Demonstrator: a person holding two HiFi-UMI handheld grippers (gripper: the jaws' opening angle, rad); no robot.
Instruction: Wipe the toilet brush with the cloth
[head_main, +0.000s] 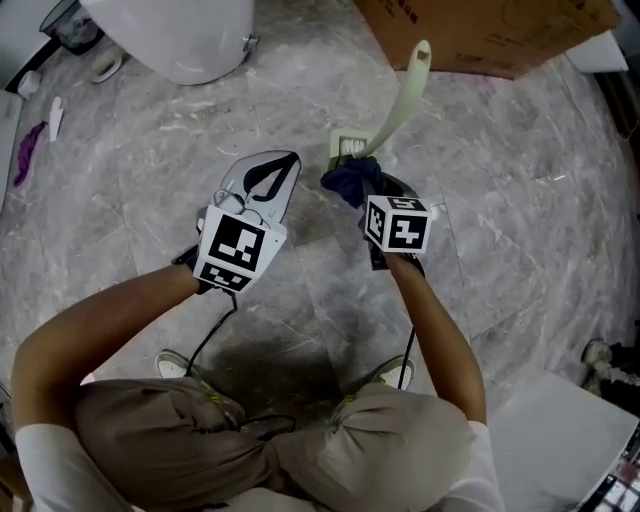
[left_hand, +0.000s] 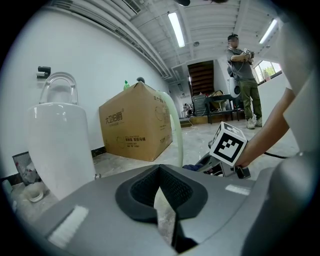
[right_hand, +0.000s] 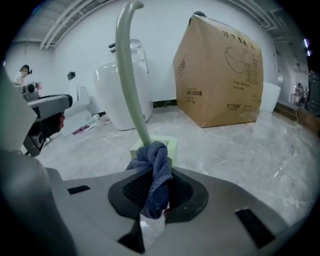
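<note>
**Cloth meets toilet brush on marble floor**

A person crouches over a grey marble floor (head_main: 500, 200) with a gripper in each hand. The right gripper (head_main: 362, 188) is clamped on a dark blue cloth (head_main: 346, 180), which bunches up out of the jaws and presses against the foot of the brush (head_main: 405, 95), where the pale green handle meets its square base (head_main: 347, 146). In the right gripper view the cloth (right_hand: 156, 172) hangs in a twisted fold between the two jaws of that gripper (right_hand: 157, 197), its upper end touching the handle (right_hand: 127, 75) just above the base (right_hand: 171, 144). The handle stands up from the floor and curves over at its tip.

The left gripper (head_main: 275, 172) is held just beside the right one, to the left of the brush and apart from it. Its own view shows its jaws (left_hand: 160, 195) drawn together at the tips with nothing between them; the right gripper's marker cube (left_hand: 227, 143) shows beyond.

A cardboard box (head_main: 480, 35) stands behind the brush and a white toilet (head_main: 180, 35) off to the left. In the left gripper view another person (left_hand: 242, 75) stands far back in the room.
</note>
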